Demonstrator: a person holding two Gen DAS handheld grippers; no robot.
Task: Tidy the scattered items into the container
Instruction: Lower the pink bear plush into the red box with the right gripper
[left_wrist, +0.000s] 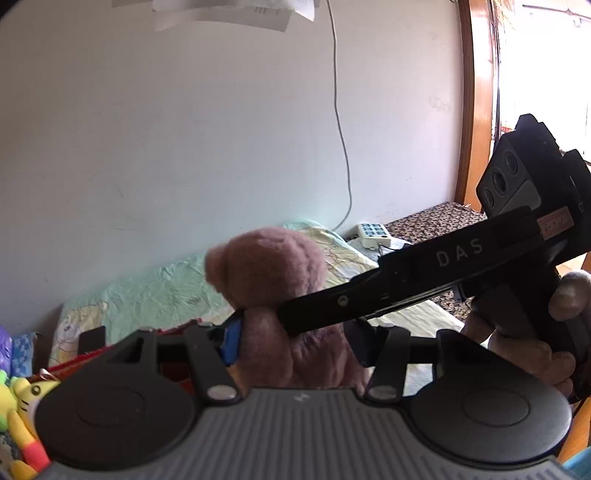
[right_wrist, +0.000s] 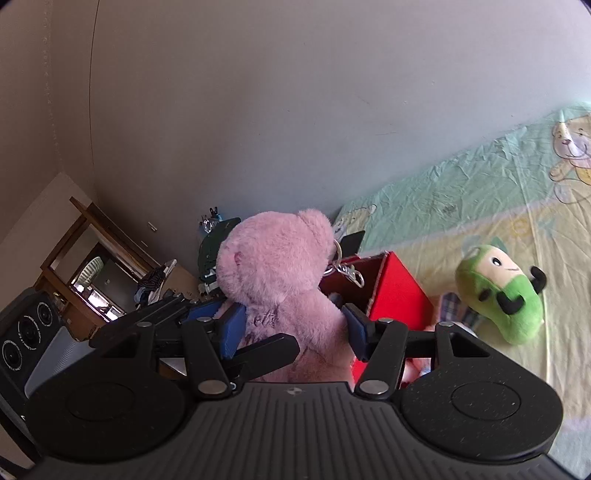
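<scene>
The pink bear (right_wrist: 280, 280), clamped by both the left gripper (left_wrist: 295, 332) and right gripper (right_wrist: 291, 325), hangs above the red box (right_wrist: 391, 291); 1 green plush (right_wrist: 502, 291) lies beside the box, untidied.

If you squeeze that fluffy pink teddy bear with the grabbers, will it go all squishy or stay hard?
Probably squishy: the fluffy pink teddy bear has thick soft fur, and its middle looks pinched narrow between the blue pads of the right gripper. It is likely light and unlikely to break. The metal keyring clip would probably dangle.
</scene>
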